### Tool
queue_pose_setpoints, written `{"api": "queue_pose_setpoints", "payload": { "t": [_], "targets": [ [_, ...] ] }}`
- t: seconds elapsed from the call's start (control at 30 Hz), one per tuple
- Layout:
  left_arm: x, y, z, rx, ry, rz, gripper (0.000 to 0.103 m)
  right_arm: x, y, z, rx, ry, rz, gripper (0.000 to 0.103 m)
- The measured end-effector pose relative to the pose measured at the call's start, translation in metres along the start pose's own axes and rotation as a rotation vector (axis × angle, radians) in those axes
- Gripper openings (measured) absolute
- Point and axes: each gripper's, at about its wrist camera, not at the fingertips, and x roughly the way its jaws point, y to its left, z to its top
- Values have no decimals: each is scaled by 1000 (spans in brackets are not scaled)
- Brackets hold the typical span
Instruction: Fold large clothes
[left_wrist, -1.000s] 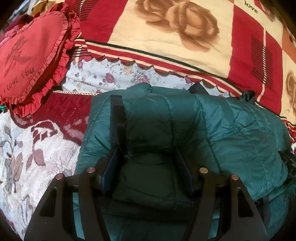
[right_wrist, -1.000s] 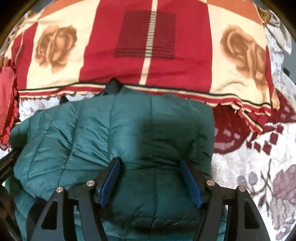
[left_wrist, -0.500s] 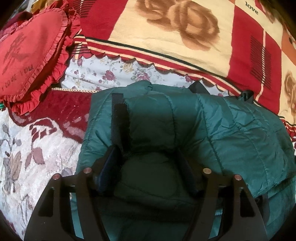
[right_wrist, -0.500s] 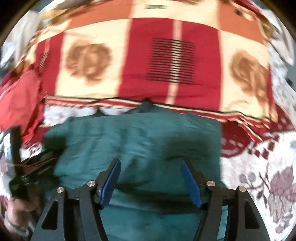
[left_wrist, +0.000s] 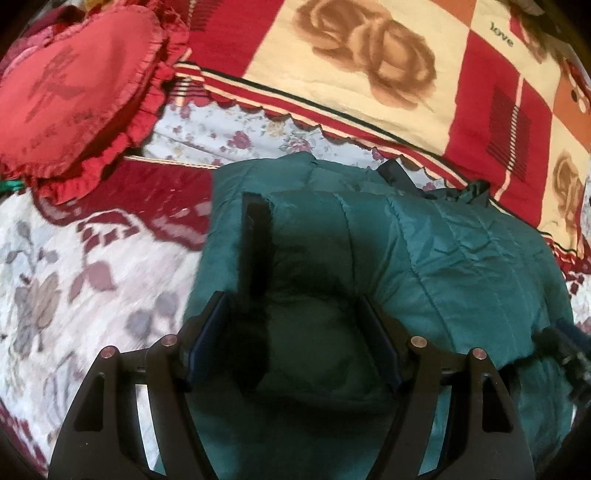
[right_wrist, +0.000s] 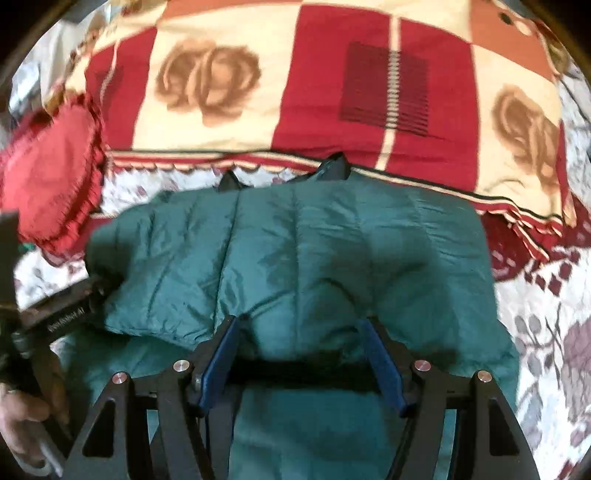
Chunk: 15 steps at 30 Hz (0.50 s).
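Note:
A dark green quilted puffer jacket (left_wrist: 424, 236) lies on the bed with its upper layer doubled over toward the far side. My left gripper (left_wrist: 291, 306) is over its left end, jaws wide, with padded fabric and a black strip (left_wrist: 256, 236) bulging between the fingers. My right gripper (right_wrist: 301, 328) is over the jacket (right_wrist: 295, 251) at the edge of the upper layer, jaws wide, with fabric between the blue pads (right_wrist: 221, 350). I cannot tell if either pair of fingers grips the fabric. The left gripper also shows in the right wrist view (right_wrist: 66, 299), at the jacket's left end.
A red and cream rose-patterned blanket (left_wrist: 369, 66) lies bunched along the far side, touching the jacket's far edge. A red heart-shaped ruffled cushion (left_wrist: 74, 92) sits far left. The floral bedspread (left_wrist: 74, 280) shows to the left and, in the right wrist view, to the right (right_wrist: 546, 325).
The right gripper has pulled back and up, so more of the jacket and the left gripper show. The left gripper has shifted slightly left. Both jaws stay wide.

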Motion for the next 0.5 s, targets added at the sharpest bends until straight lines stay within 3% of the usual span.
{"api": "queue_pose_setpoints", "payload": {
  "t": [0.13,0.5],
  "targets": [
    [-19,9,-12,1,-18,-2,72,-27,-19,-21,27,-12,11,71],
    [-57,38,-41,-60,1,-25,72,-68,-36,-74,61,25,64,72]
  ]
}}
